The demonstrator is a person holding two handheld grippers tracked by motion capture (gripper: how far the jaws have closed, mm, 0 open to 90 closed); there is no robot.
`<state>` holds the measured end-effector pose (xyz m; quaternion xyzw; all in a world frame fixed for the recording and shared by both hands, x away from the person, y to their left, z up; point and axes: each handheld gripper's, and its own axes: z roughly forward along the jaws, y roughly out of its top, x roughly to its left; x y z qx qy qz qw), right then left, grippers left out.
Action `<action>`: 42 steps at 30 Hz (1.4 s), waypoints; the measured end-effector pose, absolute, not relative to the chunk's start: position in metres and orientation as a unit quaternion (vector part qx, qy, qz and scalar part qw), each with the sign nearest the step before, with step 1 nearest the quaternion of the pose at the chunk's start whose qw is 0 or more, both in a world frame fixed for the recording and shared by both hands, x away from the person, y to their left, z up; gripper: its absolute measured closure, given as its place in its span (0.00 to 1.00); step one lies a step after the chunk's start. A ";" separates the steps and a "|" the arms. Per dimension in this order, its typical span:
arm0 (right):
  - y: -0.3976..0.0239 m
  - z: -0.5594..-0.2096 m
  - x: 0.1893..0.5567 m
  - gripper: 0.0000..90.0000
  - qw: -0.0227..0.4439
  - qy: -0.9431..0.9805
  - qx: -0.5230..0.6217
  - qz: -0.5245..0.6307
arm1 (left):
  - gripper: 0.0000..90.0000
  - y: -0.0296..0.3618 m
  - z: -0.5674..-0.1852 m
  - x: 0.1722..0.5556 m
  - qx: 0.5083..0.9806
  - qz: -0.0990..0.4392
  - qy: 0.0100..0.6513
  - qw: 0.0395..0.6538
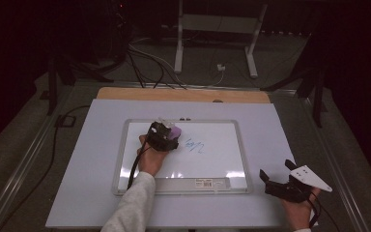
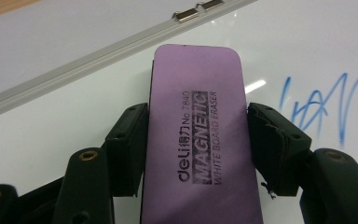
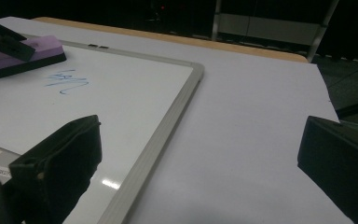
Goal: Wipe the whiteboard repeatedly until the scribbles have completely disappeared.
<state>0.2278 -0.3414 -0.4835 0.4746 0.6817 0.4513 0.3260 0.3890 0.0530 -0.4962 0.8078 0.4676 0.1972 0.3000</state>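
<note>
item: purple eraser [image 2: 200,135], clamped across its sides by left gripper [image 2: 198,140], resting on whiteboard [image 1: 222,162] just left of blue scribble [image 1: 193,145]. right gripper [image 1: 281,186]: jaws apart, holding nothing, off the board on white table cover [image 1: 87,169]. risk: eraser seems flat, though contact is unclear; a tilted swipe may skip ink or slip from the pads.
</note>
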 end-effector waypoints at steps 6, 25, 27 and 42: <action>-0.341 -0.483 0.228 0.00 0.326 0.683 0.473 0.451 | 0.47 0.033 -0.495 0.377 0.831 0.201 0.425 0.297; -0.339 -0.484 0.228 0.00 0.327 0.686 0.471 0.448 | 0.47 0.031 -0.498 0.388 0.812 0.179 0.455 0.318; -0.339 -0.484 0.228 0.00 0.327 0.686 0.471 0.448 | 0.47 0.020 -0.498 0.381 0.823 0.172 0.435 0.323; -0.342 -0.484 0.228 0.00 0.326 0.684 0.474 0.449 | 0.47 0.034 -0.498 0.399 0.803 0.183 0.473 0.314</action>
